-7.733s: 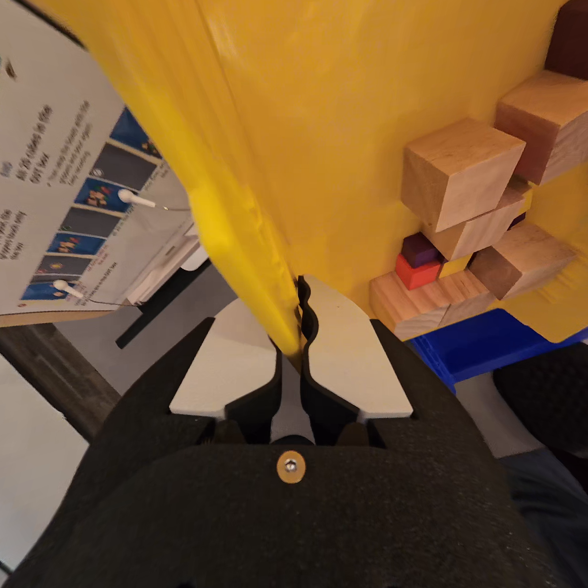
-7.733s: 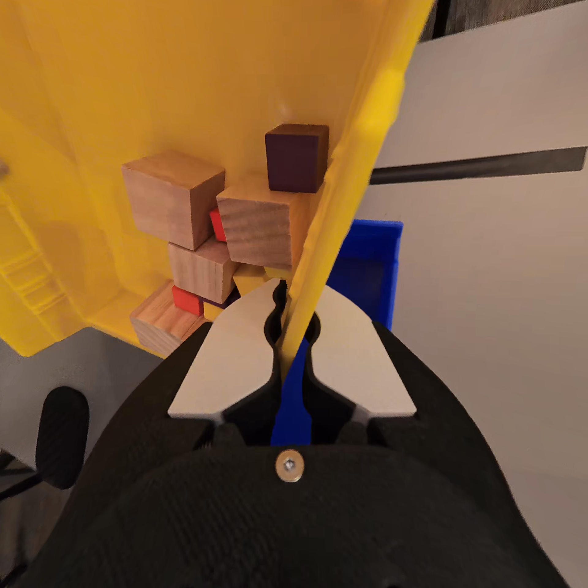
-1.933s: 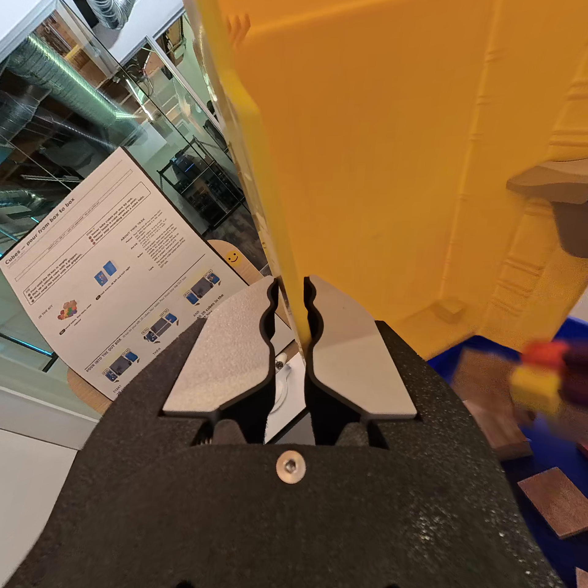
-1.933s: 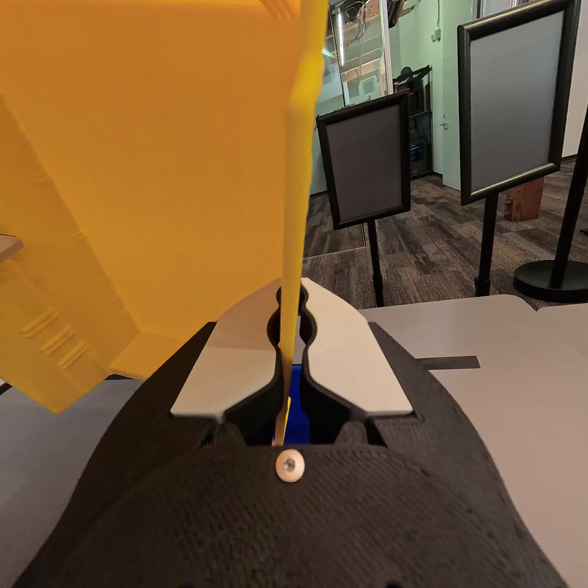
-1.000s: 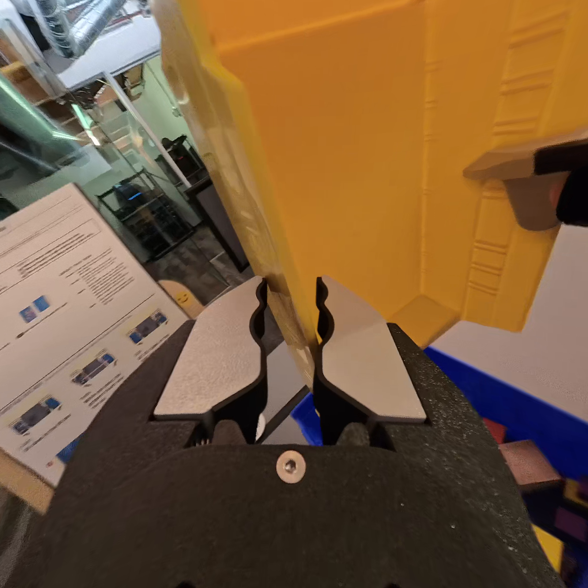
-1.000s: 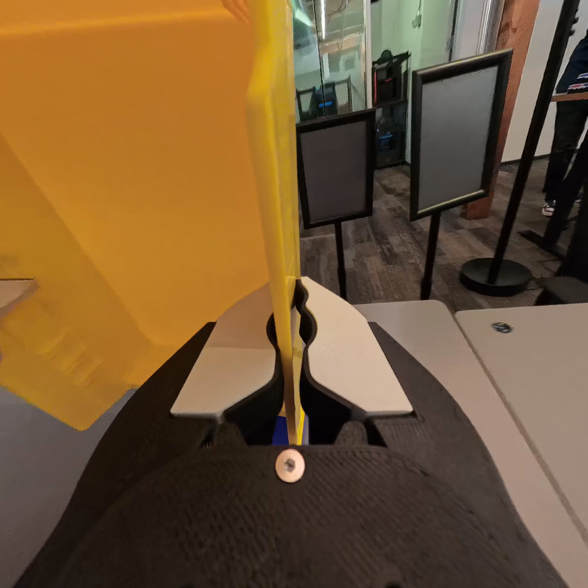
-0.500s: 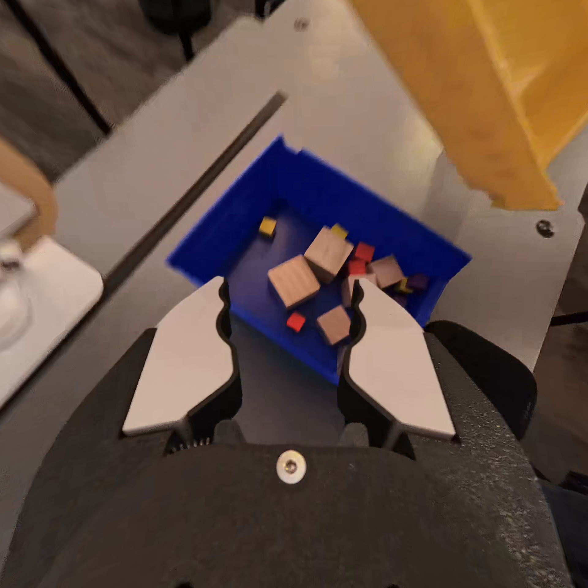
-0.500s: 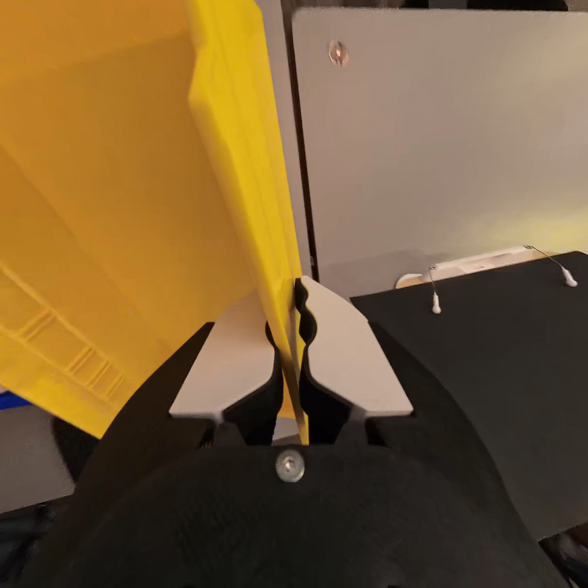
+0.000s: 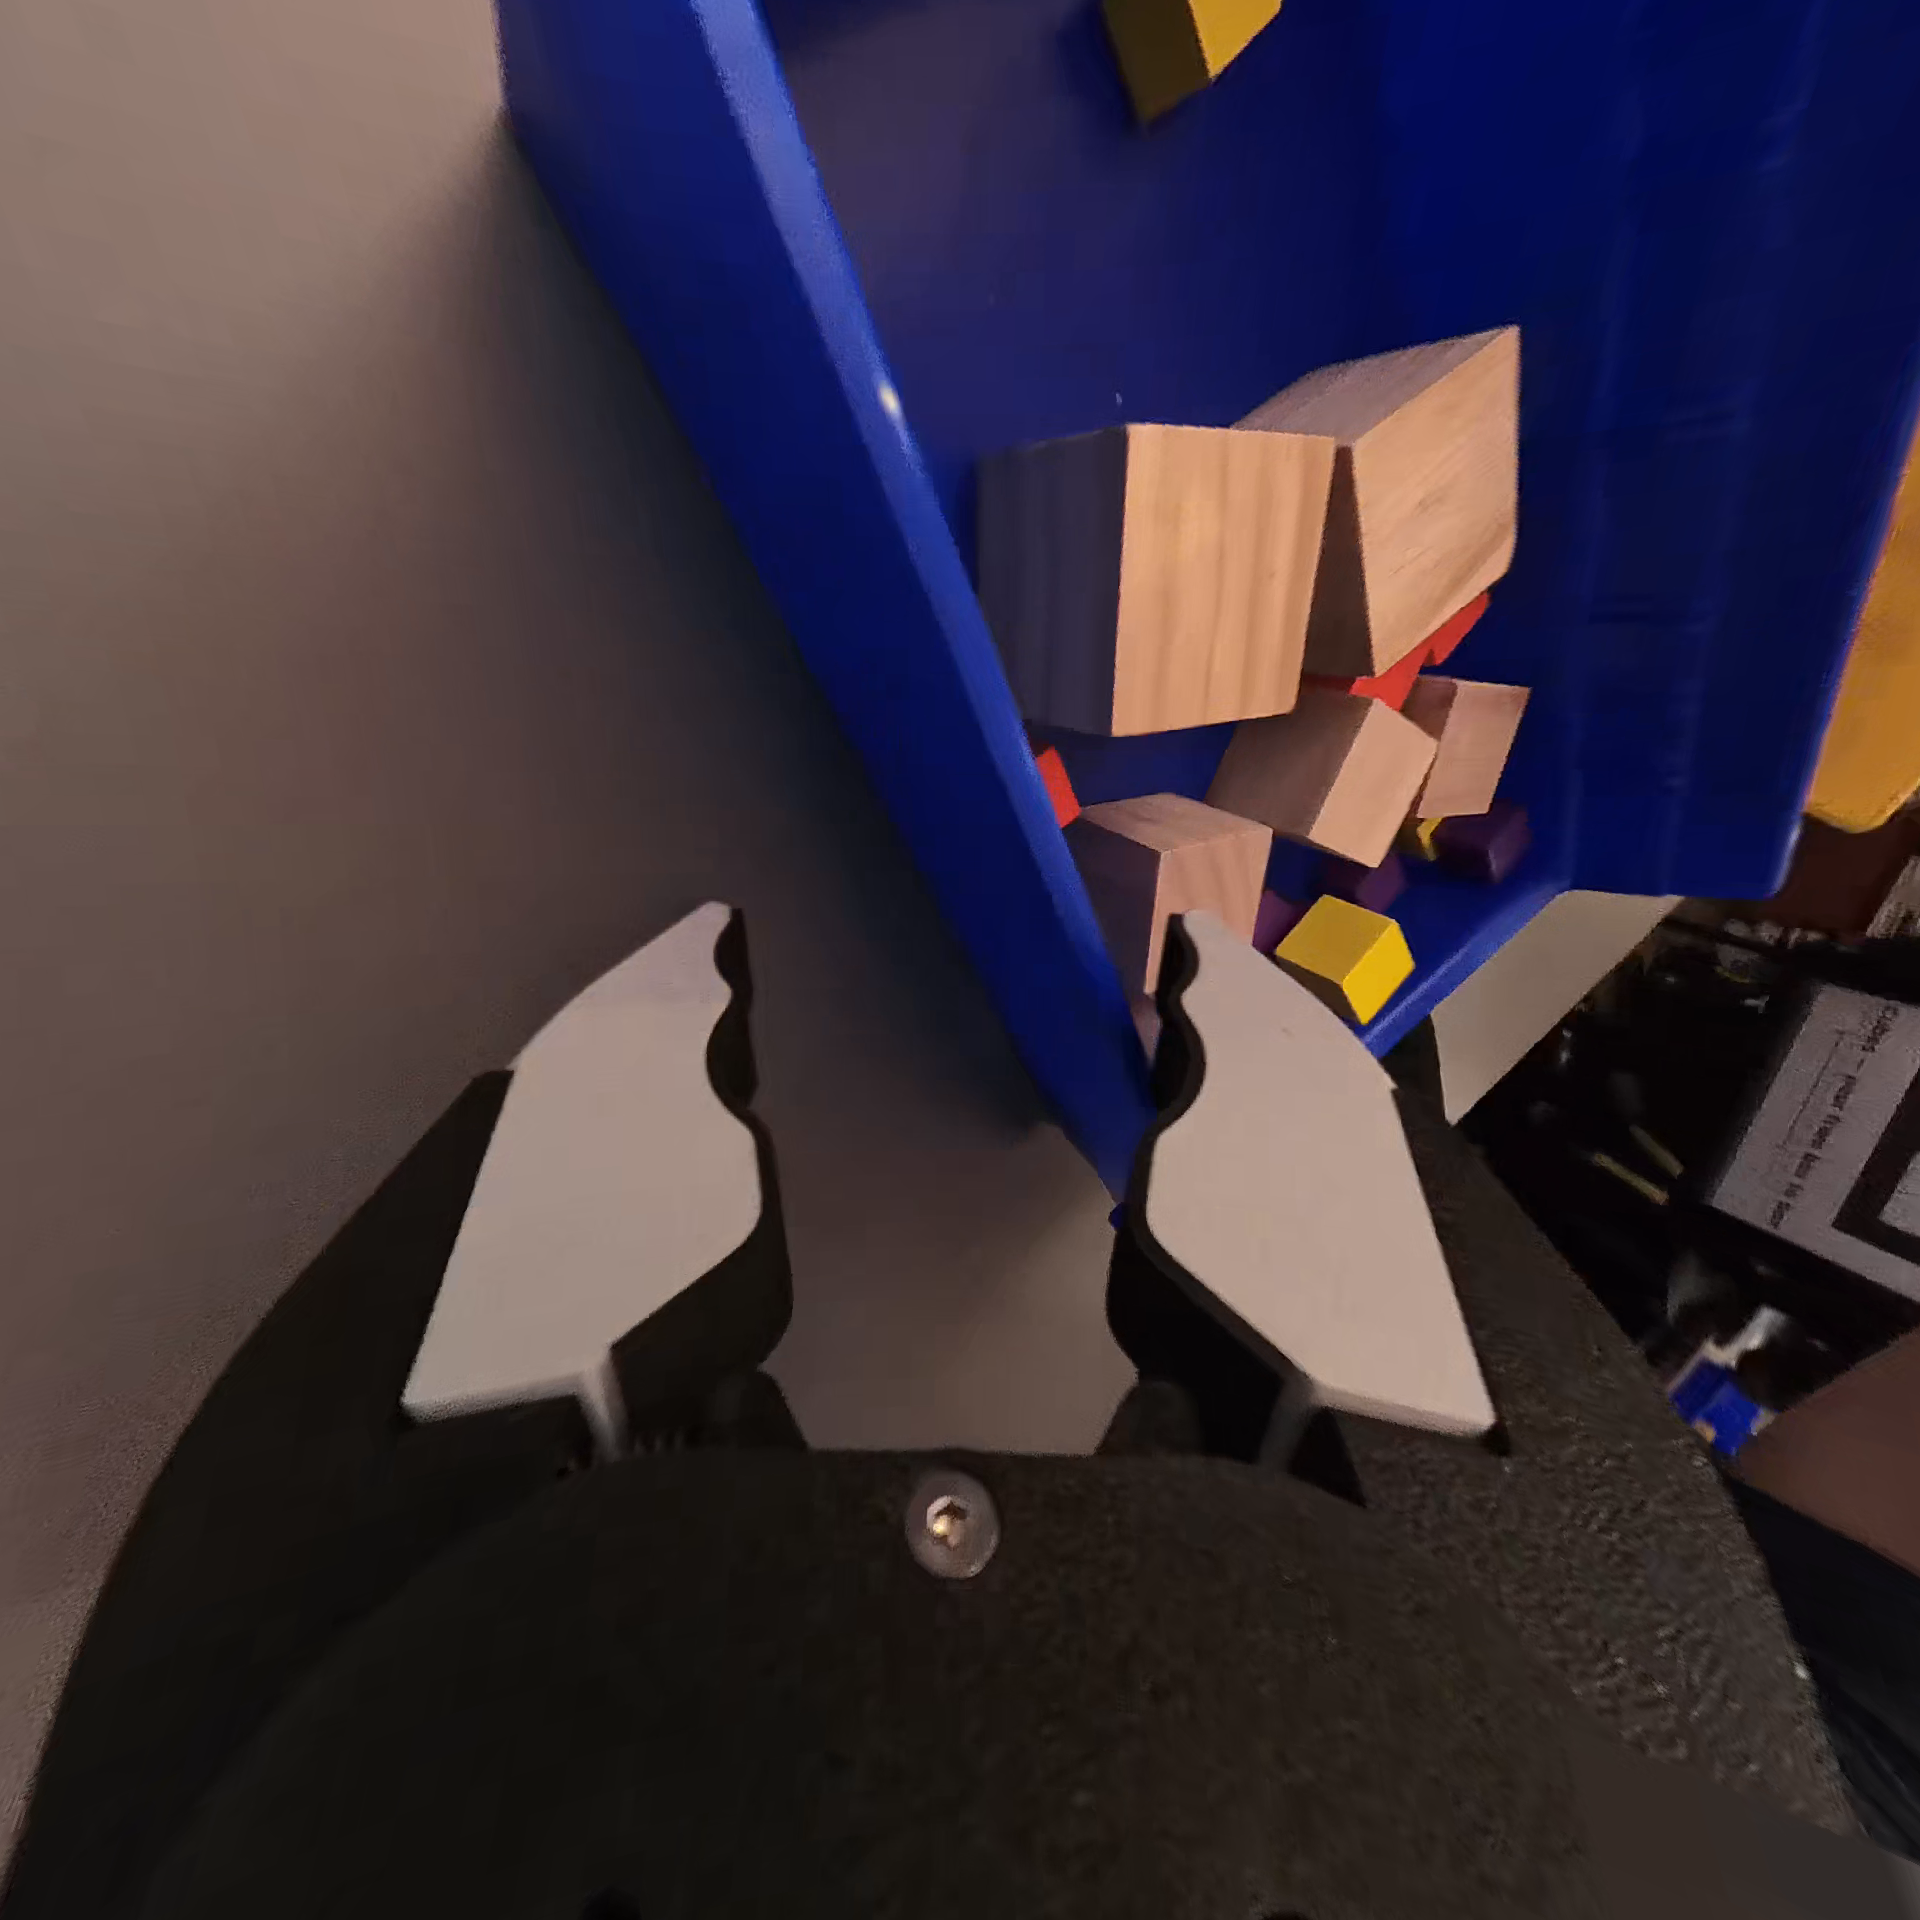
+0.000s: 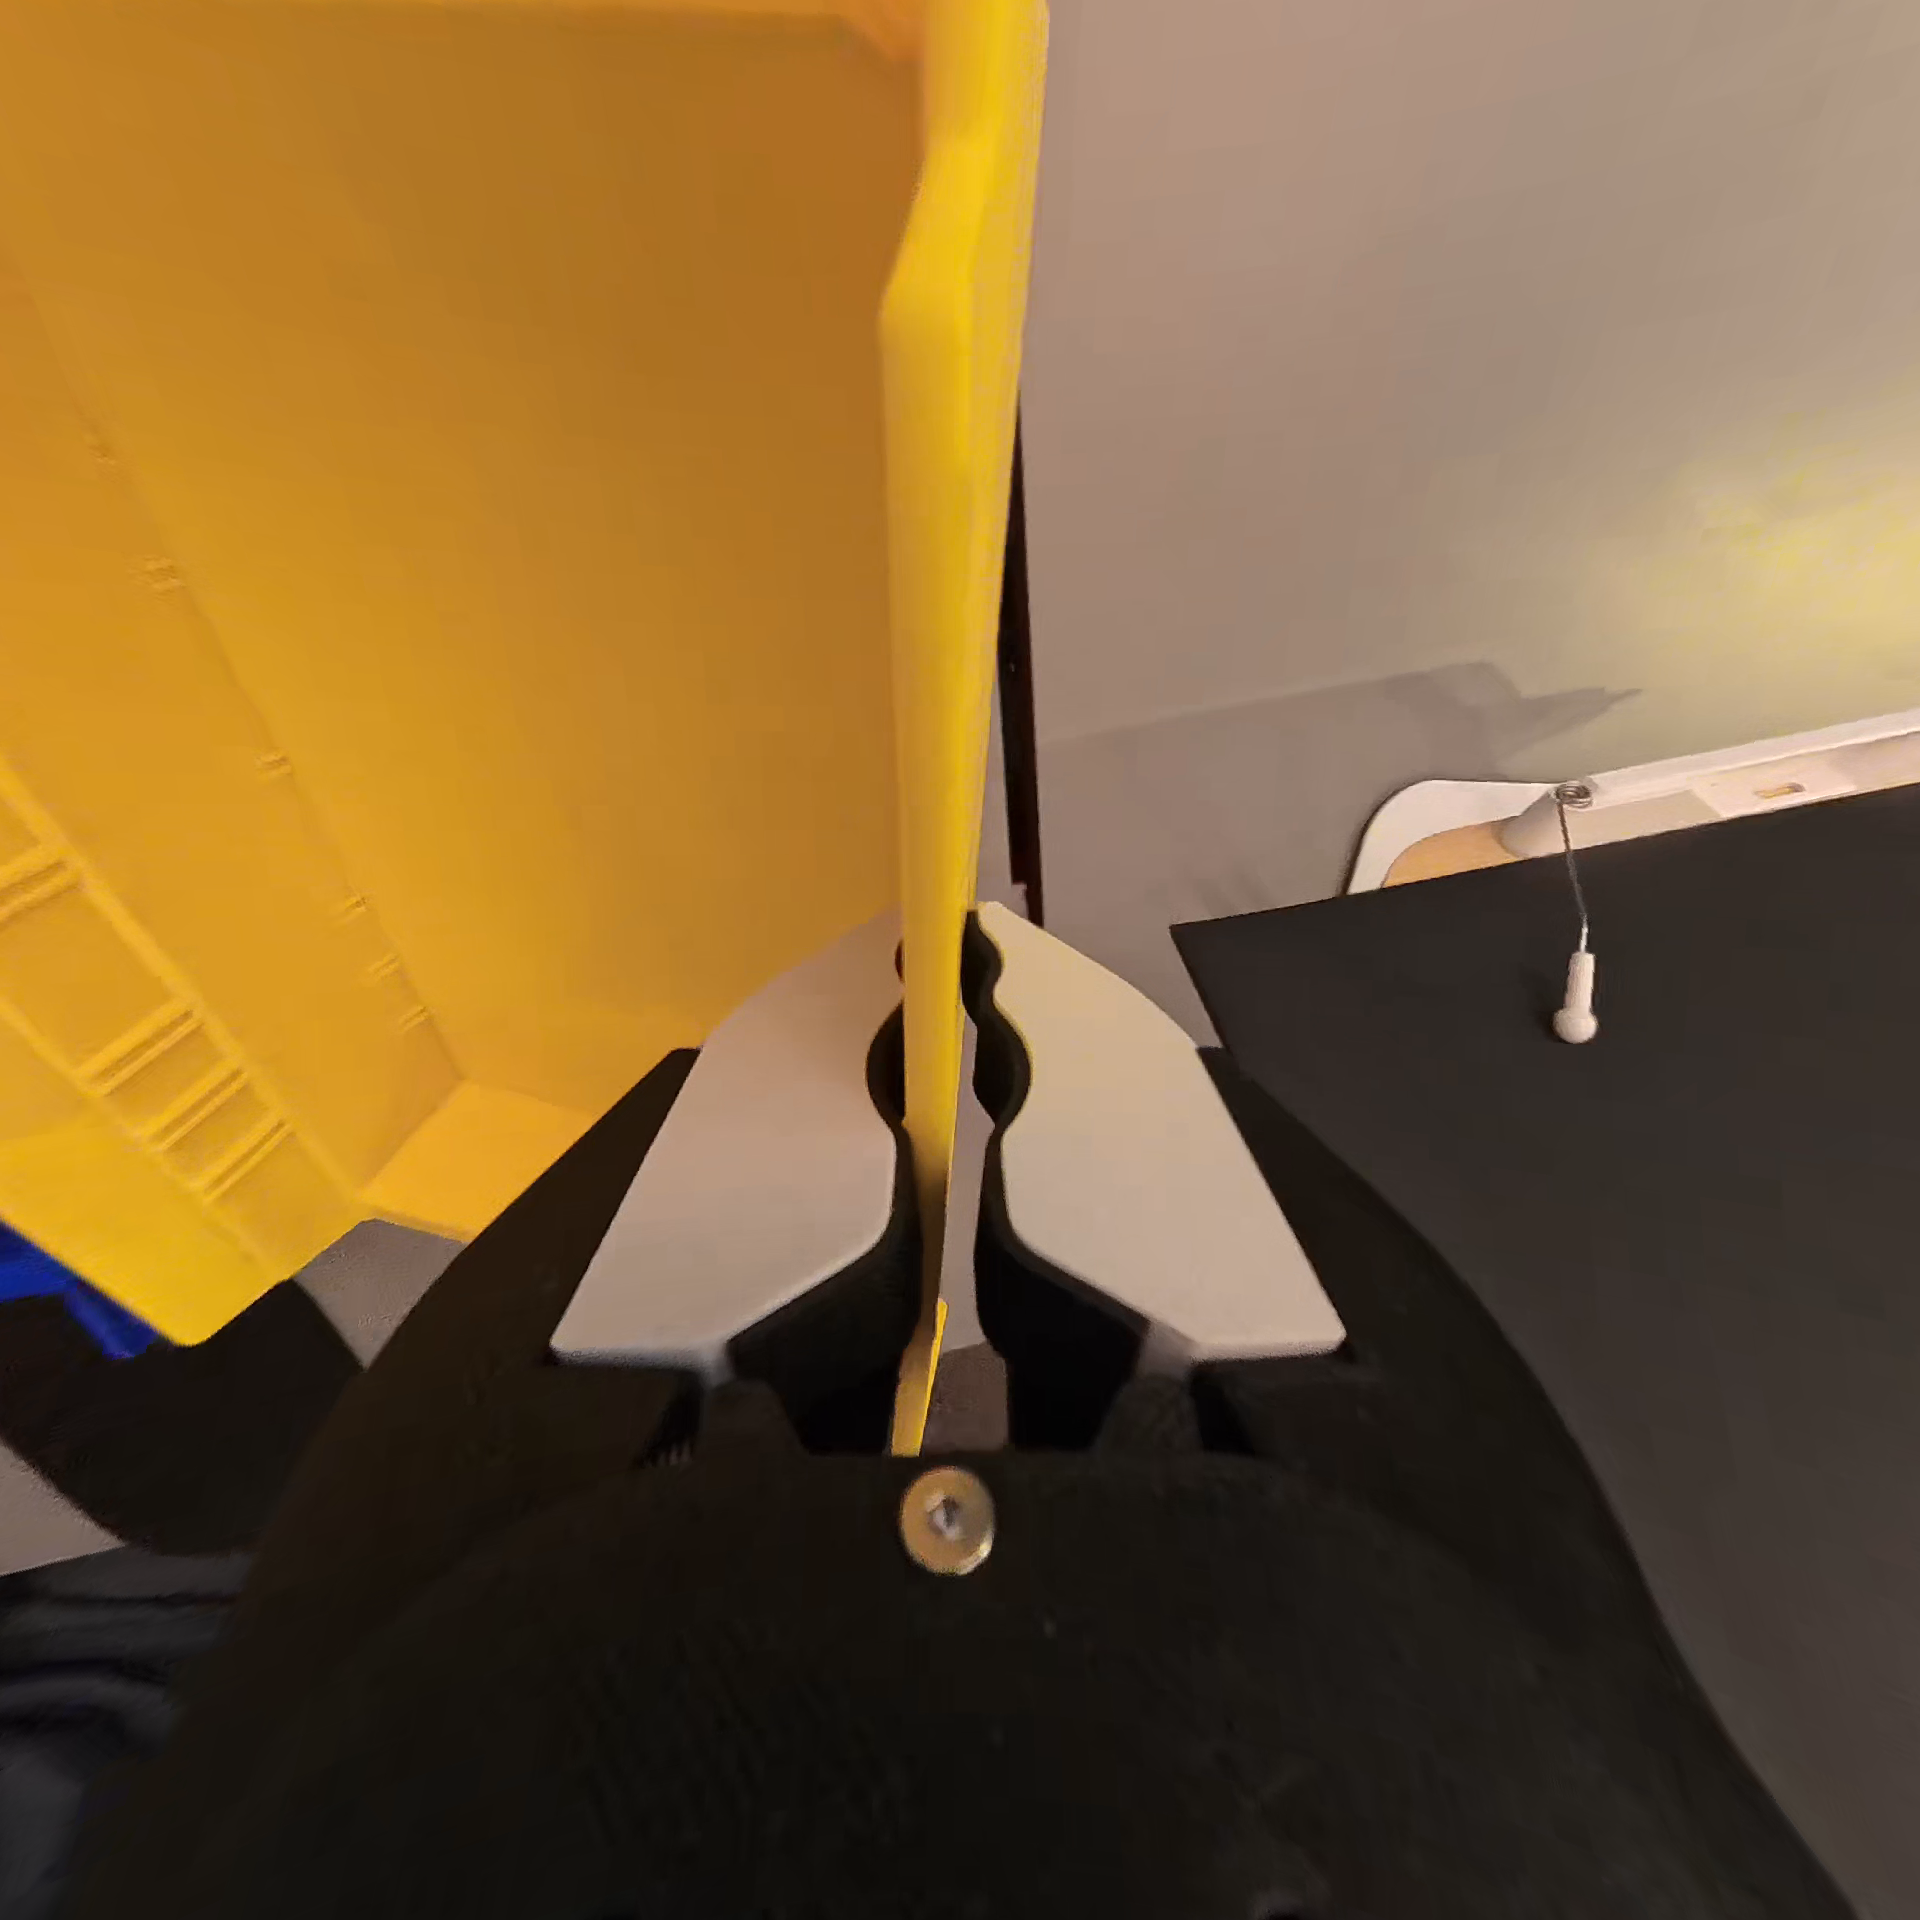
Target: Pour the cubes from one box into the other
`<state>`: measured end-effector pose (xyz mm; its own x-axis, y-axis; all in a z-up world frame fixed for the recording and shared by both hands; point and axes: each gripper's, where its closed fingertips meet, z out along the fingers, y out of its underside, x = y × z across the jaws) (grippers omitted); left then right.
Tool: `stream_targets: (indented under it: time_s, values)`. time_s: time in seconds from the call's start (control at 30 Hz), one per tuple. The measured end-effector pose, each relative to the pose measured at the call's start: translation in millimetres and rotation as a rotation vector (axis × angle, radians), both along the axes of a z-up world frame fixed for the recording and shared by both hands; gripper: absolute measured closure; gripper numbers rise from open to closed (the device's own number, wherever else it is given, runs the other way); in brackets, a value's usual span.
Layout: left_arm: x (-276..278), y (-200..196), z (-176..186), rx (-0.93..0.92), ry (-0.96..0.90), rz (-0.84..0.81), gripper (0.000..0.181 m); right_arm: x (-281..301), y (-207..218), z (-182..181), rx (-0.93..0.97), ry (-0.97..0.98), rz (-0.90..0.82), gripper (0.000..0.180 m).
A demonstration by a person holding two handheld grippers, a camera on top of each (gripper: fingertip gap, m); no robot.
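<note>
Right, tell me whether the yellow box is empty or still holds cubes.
Empty, as far as the right wrist view shows: the yellow box's visible interior is bare. The wooden and coloured cubes lie in the blue box. The right gripper holds its wall.

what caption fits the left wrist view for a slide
Open left tongs straddle the blue box wall; wooden and coloured cubes lie inside.

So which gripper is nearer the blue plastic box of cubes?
Left. The left gripper is open, straddling the blue plastic box's side wall; the right gripper is shut on the yellow plastic box, away from the blue box.
</note>
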<state>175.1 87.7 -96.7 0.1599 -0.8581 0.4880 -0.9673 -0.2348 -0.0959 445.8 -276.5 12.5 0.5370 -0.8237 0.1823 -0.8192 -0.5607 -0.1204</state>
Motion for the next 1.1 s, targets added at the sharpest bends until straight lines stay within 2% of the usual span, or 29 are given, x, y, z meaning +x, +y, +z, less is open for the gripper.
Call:
stream_targets:
  time_s: [0.1, 0.2, 0.43, 0.67, 1.1]
  values:
    - [2.4, -10.1, -12.9, -0.008, 0.089, -0.039, 0.109, 1.1, -3.7, -13.1, -0.052, 0.025, 0.026, 0.175]
    - [2.4, -27.9, -15.2, -0.087, 0.156, -0.077, 0.140, -1.8, -4.1, -27.7, -0.065, 0.065, 0.038, 0.175]
    - [-9.6, -11.3, -16.6, -0.096, 0.192, -0.073, 0.146, -14.8, 11.7, -56.9, 0.008, 0.175, 0.048, 0.175]
    - [-62.4, 58.0, -16.9, -0.037, 0.238, -0.060, 0.153, -33.6, 55.9, -84.4, 0.076, 0.273, 0.082, 0.175]
    - [-190.0, 209.8, -15.2, -0.039, 0.253, 0.112, 0.154, -99.2, 172.9, -134.8, 0.208, 0.449, 0.157, 0.175]
